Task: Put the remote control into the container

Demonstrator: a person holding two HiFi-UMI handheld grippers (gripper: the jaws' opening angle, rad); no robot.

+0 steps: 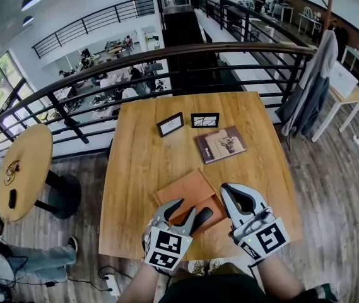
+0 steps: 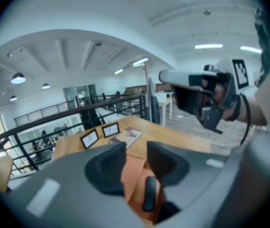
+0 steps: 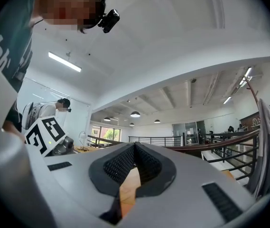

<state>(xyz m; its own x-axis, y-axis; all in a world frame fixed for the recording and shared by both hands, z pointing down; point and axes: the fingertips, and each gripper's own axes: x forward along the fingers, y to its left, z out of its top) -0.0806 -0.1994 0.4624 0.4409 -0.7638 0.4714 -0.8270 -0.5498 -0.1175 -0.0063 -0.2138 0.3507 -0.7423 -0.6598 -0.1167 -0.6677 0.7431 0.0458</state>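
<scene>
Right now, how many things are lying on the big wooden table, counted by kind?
Framed cards: 2
Booklet: 1
Container: 1
Remote control: 1
Total: 5

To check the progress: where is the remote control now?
In the head view the remote control lies in the orange tray near the table's front edge, between the left tool and the right tool.
</scene>
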